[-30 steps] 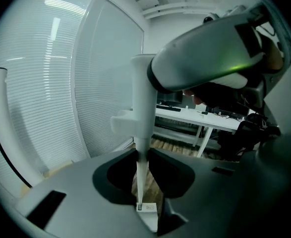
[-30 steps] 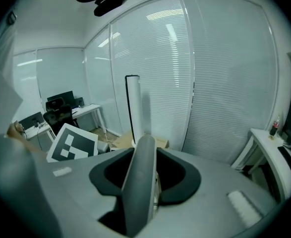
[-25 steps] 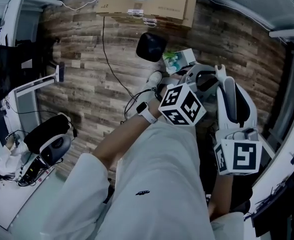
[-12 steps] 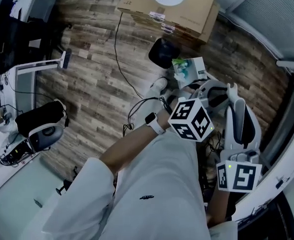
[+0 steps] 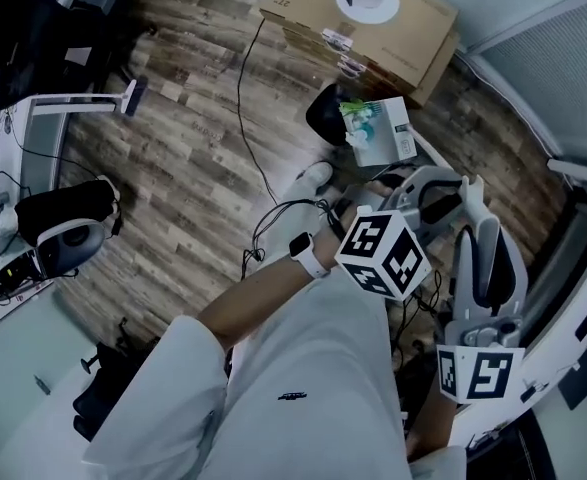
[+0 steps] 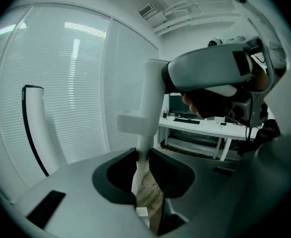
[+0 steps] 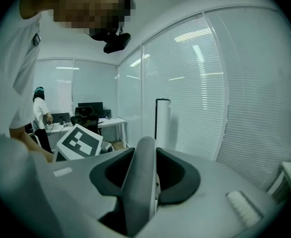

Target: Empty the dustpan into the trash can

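left hand-held gripper (image 6: 143, 158) pinches a thin white pole (image 6: 150, 93), maybe a brush; right hand-held gripper (image 7: 145, 156) grips a grey handle (image 7: 138, 197).

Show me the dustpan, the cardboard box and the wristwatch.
dustpan (image 5: 391, 140), head view, on its pale tray.
cardboard box (image 5: 413, 30), head view, on its bare top.
wristwatch (image 5: 301, 249), head view, on its face.

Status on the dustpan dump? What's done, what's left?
Done: the dustpan is beside the dark trash can. In hand: the left gripper is shut on a white handle, probably the dustpan's; the right gripper is shut on a grey handle. Left: green litter lies in the dustpan, so the tip into the can is not done.
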